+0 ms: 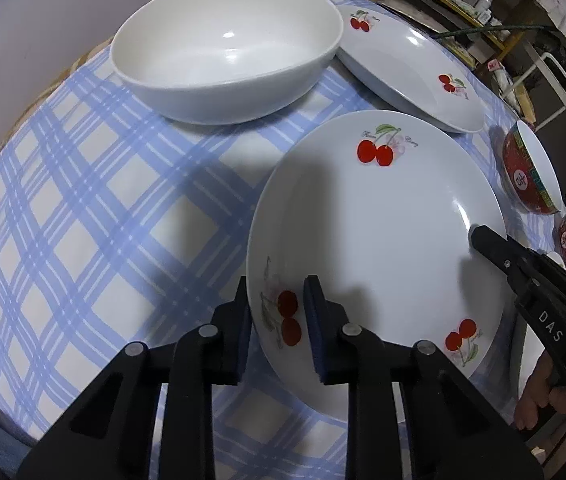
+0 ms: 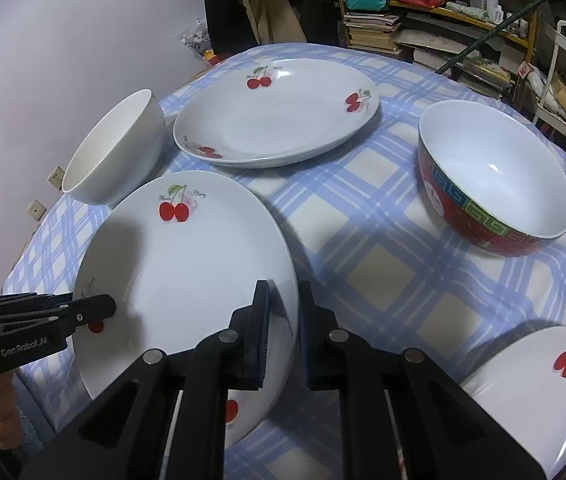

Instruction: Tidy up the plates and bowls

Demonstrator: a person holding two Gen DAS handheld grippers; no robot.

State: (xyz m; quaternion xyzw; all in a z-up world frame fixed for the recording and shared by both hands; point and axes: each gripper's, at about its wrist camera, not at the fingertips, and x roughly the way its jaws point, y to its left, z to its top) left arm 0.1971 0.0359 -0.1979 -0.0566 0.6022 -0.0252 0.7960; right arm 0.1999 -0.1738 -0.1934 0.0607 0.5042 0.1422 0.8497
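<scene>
plate point(image 1: 379, 240), round, glossy white with red cherry prints, lies nearest on the blue-and-white checked cloth point(image 1: 95, 216). left tongs point(image 1: 277, 296) straddle its left rim, pads narrow around the edge; firm contact cannot be told. right tongs point(image 2: 285, 300) sit shut on the opposite rim. second cherry plate point(image 2: 283, 120) lies behind, empty. plain white bowl point(image 1: 227, 52), deep and smooth, holds nothing. red patterned bowl point(image 2: 495, 184) stands apart, also empty.
</scene>
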